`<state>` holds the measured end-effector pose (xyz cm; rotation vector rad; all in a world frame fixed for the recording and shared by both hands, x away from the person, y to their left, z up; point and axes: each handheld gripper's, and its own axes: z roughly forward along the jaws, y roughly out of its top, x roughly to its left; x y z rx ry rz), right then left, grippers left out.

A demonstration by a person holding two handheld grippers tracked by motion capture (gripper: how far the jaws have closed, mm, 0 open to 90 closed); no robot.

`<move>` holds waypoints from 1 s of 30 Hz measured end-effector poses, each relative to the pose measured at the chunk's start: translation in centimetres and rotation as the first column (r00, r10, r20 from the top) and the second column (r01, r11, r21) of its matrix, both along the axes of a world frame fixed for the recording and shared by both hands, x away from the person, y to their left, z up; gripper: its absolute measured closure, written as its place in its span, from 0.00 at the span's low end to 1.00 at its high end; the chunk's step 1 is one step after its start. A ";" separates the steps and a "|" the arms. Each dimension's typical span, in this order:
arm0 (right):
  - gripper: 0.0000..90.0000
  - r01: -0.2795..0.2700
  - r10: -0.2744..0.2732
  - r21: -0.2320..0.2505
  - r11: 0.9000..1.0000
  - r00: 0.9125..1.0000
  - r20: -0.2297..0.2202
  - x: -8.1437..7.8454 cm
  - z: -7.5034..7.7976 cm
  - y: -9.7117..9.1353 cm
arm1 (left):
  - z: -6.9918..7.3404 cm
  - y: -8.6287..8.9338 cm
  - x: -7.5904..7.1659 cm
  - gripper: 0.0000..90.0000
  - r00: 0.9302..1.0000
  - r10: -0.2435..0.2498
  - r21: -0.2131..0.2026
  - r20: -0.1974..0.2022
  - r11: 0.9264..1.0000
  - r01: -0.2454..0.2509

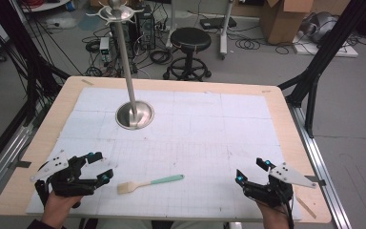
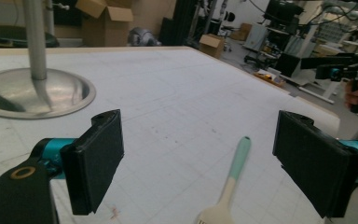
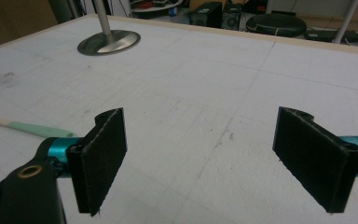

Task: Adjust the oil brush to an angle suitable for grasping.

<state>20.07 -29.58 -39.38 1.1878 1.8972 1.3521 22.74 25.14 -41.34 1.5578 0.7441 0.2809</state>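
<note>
A small brush (image 1: 150,182) with a mint-green handle and cream bristles lies flat on the white gridded mat, near the front edge between my two grippers. My left gripper (image 1: 102,166) rests at the front left, open, with the brush just to its right. In the left gripper view the brush (image 2: 233,179) lies ahead between the wide-apart jaws of the left gripper (image 2: 207,163), untouched. My right gripper (image 1: 251,170) is at the front right, open and holding nothing. In the right gripper view its jaws (image 3: 205,158) stand wide over bare mat, with the brush handle (image 3: 32,128) off to the left.
A metal pole on a round steel base (image 1: 134,116) stands at the back left of the mat. The wooden table rim (image 1: 295,138) frames the mat. On the floor beyond are a black stool (image 1: 190,40), cables and a cardboard box (image 1: 286,19).
</note>
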 end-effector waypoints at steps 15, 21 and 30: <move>0.18 0.004 -0.004 -0.018 1.000 1.000 -0.016 0.0 -0.4 0.0 | -0.4 -1.2 0.1 0.21 0.996 -0.086 0.048 -0.001 0.995 0.086; 0.18 -0.010 0.010 -0.032 0.999 1.000 -0.019 0.3 -0.5 0.4 | -0.5 -1.5 0.0 0.22 0.995 -0.096 0.056 -0.006 0.994 0.096; 0.18 -0.008 0.007 -0.033 0.999 1.000 -0.022 0.2 -0.6 0.2 | -0.6 -2.0 0.3 0.22 0.994 -0.104 0.066 -0.011 0.992 0.105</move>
